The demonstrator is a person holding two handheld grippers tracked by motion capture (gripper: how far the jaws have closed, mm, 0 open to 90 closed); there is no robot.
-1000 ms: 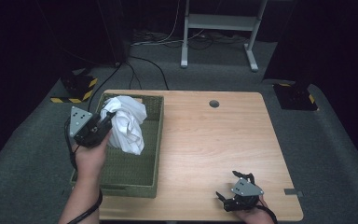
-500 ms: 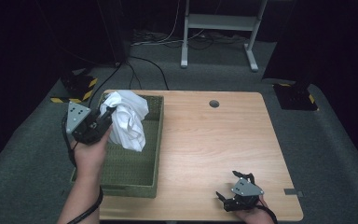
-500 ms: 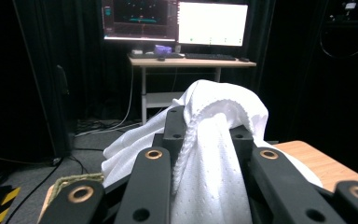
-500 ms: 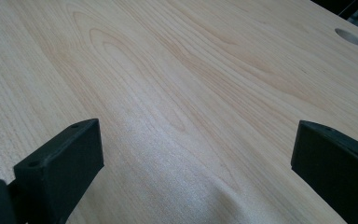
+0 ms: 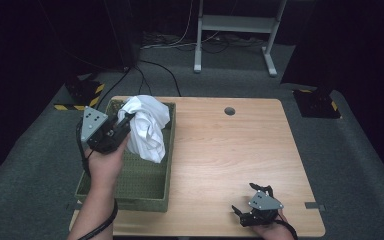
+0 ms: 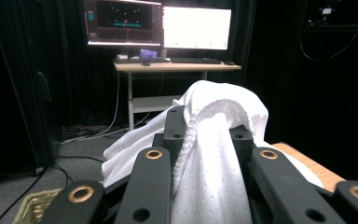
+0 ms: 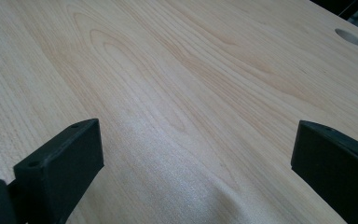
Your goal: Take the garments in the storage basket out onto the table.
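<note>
The left gripper (image 5: 122,121) is clamped on a white cloth (image 5: 147,127), with a fold of the fabric pinched between its jaws; in the left gripper view the cloth (image 6: 214,154) bunches up over the jaw tips and drapes down both sides. The grip is high on the bundle, so most of the cloth hangs free below it, which suits lifting it clear of the basket (image 5: 130,197) rather than dragging it over the rim. The gripper is tilted up and forward, its camera looking out across the room toward a far desk with monitors (image 6: 196,28).

The cloth sits over the far end of the green woven basket, its lower folds hanging toward the basket floor; whether they touch it I cannot tell. The near part of the basket looks bare, and nothing else shows in it.

The right gripper (image 5: 252,212) rests low at the near right of the counter (image 5: 230,150), well apart from the basket. Its jaws stand wide with nothing between them, over bare wood grain (image 7: 191,93), seemingly parked and ready to receive or spread the cloth.
</note>
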